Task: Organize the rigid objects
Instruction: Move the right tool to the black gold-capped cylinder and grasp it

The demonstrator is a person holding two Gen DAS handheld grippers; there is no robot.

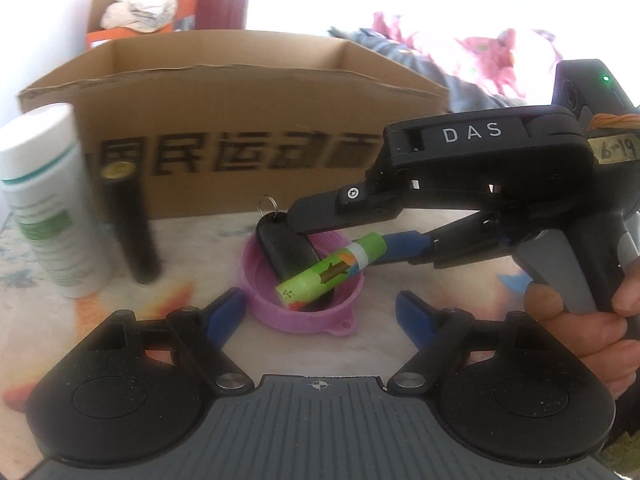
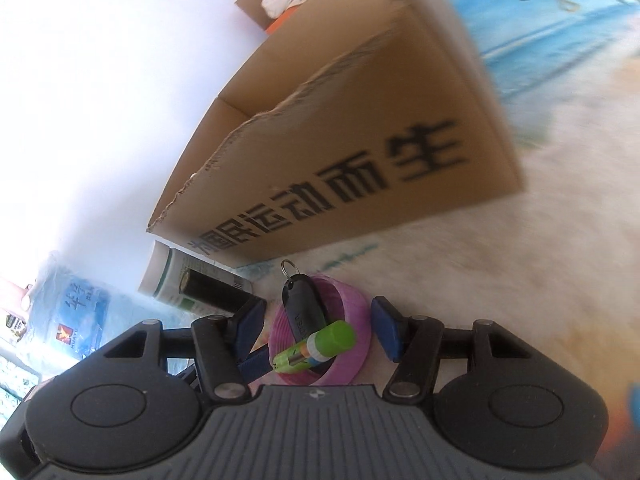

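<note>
My left hand-held gripper (image 1: 320, 318) stands released at the bottom of its frame, blue pads wide on either side of the pink dish (image 1: 303, 285) and touching nothing. My right hand-held gripper (image 2: 318, 330) is released too: its pads straddle the dish without pressing on it, and from the left view one finger reaches in from the right behind the green stick (image 1: 332, 270). The dish is a shallow ribbed plastic ring with a small tab; in it lie a smooth black key fob (image 1: 288, 254) with a metal ring and the glossy printed stick, propped across the rim. If I close on the dish, a pad could nudge that round stick and it would likely roll out onto the table (image 1: 420, 280). At left a white bottle (image 1: 48, 200) and a slim black tube (image 1: 130, 224) stand upright, easy to topple. The corrugated box (image 1: 240, 120) sits behind, open-topped.
</note>
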